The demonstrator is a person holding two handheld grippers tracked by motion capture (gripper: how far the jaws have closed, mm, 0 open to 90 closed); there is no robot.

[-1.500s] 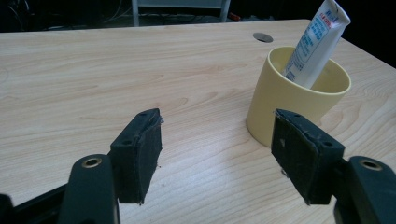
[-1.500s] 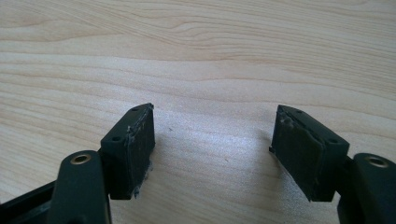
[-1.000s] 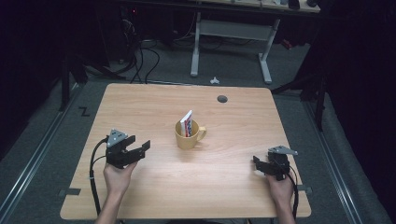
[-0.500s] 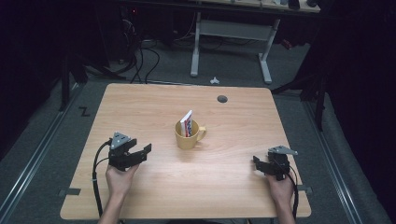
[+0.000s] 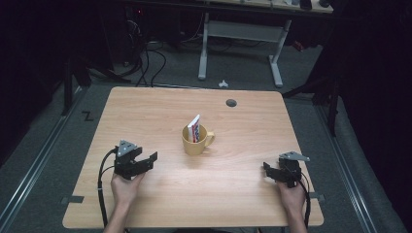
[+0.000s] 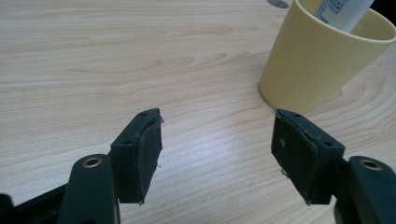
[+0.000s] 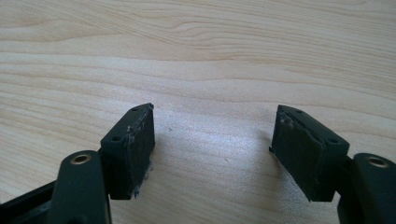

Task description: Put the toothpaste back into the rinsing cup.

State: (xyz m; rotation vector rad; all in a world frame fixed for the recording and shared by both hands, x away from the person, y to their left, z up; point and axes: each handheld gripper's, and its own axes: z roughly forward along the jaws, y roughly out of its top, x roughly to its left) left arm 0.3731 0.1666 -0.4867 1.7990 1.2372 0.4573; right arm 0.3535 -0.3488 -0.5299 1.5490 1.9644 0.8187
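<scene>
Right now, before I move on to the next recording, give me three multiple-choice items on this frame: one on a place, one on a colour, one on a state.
1. Where does the mug stand?
A. near the middle of the table
B. at the table's near left corner
C. on the floor

2. What colour is the mug?
A. blue
B. yellow
C. black

3. How does the left gripper stand?
A. shut on the mug's handle
B. shut on the tube
C. open, with nothing between its jaws

Answers: 1 A, since the high view shows it on the wooden table between the two hands and farther in; 2 B, since its wall is pale yellow in the left gripper view, with a white tube standing in it; 3 C, since bare wood shows between the two pads, and the mug sits apart, beyond them.
</scene>
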